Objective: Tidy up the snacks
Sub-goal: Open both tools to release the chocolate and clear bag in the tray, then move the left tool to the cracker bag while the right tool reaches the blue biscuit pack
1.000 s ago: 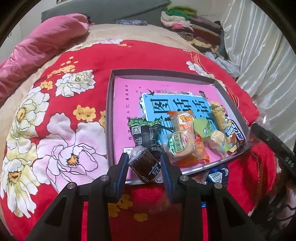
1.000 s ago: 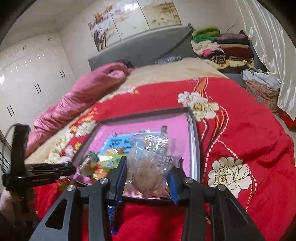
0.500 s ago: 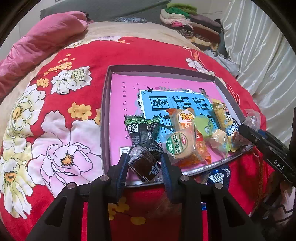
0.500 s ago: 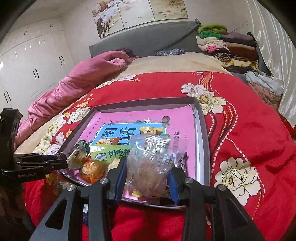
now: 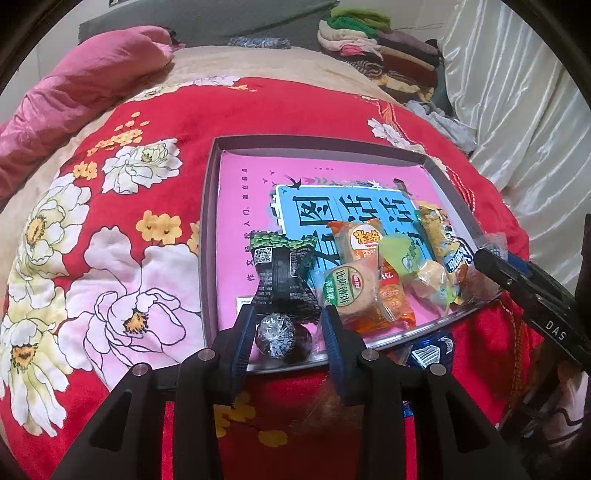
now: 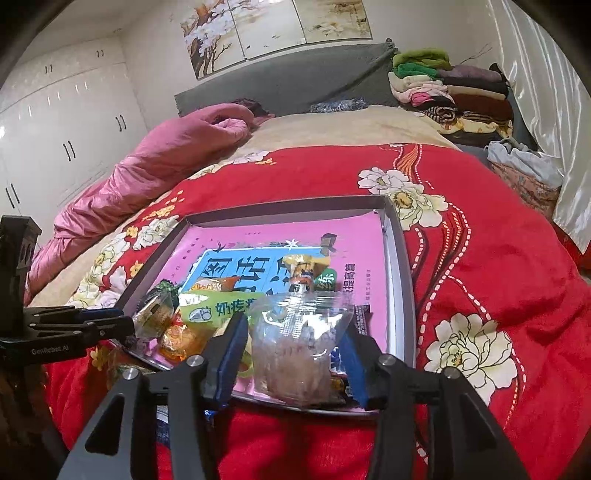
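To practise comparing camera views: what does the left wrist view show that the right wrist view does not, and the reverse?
Left wrist only: the dark wrapped snack between the opening left gripper jaws, lying at the tray's near edge.

Right wrist only: the white wardrobe and the flower paintings.

Both: the tray of snacks on the red floral blanket, and the stacked clothes.
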{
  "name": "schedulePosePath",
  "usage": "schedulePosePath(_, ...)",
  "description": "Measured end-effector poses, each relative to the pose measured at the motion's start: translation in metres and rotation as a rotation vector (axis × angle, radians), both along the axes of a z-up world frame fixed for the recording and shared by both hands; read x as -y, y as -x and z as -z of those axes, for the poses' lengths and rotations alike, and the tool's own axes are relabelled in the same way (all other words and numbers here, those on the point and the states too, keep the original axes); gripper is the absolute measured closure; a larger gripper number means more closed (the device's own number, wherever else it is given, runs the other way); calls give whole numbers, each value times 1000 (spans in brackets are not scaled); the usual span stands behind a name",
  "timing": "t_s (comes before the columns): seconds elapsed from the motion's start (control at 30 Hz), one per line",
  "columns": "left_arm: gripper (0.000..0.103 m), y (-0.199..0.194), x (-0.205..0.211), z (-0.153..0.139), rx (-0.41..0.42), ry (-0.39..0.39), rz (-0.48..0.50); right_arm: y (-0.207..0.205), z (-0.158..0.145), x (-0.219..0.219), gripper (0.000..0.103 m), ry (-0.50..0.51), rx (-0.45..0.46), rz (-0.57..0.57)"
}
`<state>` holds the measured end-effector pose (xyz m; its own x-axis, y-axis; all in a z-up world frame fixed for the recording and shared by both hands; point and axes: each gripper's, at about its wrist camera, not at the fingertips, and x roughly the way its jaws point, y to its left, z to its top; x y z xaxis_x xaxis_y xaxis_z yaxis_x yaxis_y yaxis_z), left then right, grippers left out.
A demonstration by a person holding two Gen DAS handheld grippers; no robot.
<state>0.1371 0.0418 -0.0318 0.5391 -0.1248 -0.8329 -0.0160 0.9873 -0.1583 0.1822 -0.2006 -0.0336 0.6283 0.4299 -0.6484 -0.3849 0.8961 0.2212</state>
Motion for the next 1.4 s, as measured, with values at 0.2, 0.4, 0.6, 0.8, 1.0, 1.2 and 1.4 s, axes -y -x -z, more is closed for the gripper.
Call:
schedulePosePath(0.2, 57, 1, 1, -2, 2, 0, 2, 4, -7, 7, 43, -30, 19, 10)
schedulePosePath(0.4, 52, 3, 1, -6, 12, 8, 7, 7, -13, 10, 41, -52, 36, 16)
schedulePosePath(0.6, 41, 6, 1, -12, 21, 13, 11, 15, -23, 12, 34, -85, 75, 1)
schedulePosePath(0.8, 34, 11, 2, -17, 24, 13, 18, 22, -28, 5, 33, -63, 97, -20)
schedulePosePath(1.0, 26, 16, 3, -26, 52, 8, 23, 27, -31, 2, 30, -63, 114, -37)
schedulePosePath(1.2, 26, 20, 4, -30, 57, 17, 32, 32, -33, 0, 29, -63, 112, -51)
schedulePosePath(1.4, 26, 24, 6, -32, 55, 10, 38, 38, -34, -1, 29, -69, 108, -59)
